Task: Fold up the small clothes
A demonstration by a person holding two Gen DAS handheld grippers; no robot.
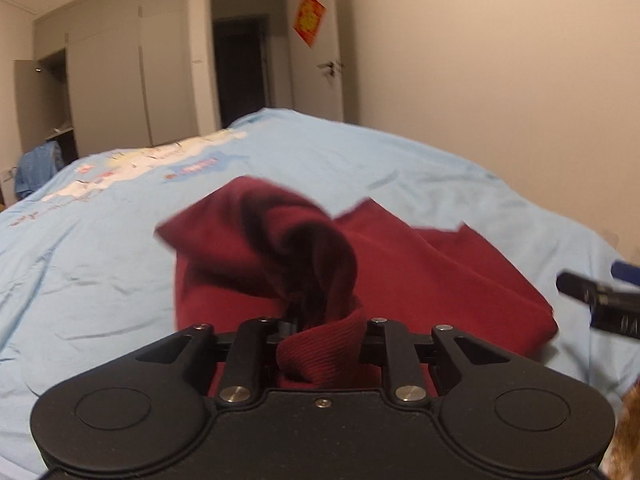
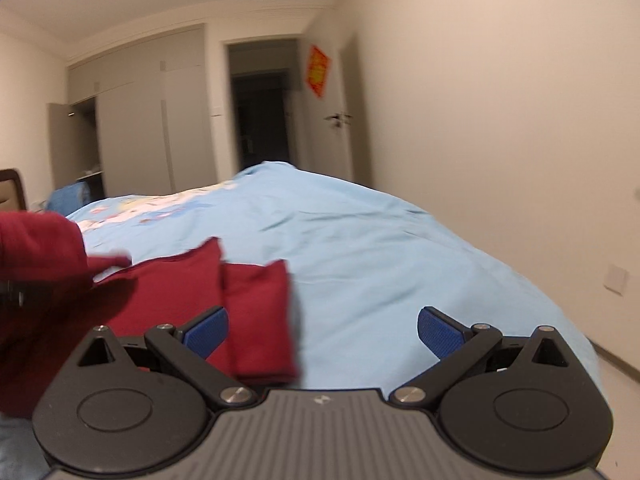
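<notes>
While the left tool [image 1: 316, 320] is clamped on a bunched fold of the dark red garment [image 1: 420, 276], that gathered part rises off the bed [image 1: 100, 264] and twists above the fingers — the rest of the cloth lies spread on the light blue sheet. The right tool [image 2: 322, 330] hangs with its blue pads [image 2: 434, 330] wide apart, gripping nothing, just beside the garment's folded right edge. Beyond the bed stand a wardrobe [image 2: 136, 128] and a dark doorway [image 2: 262, 120].
</notes>
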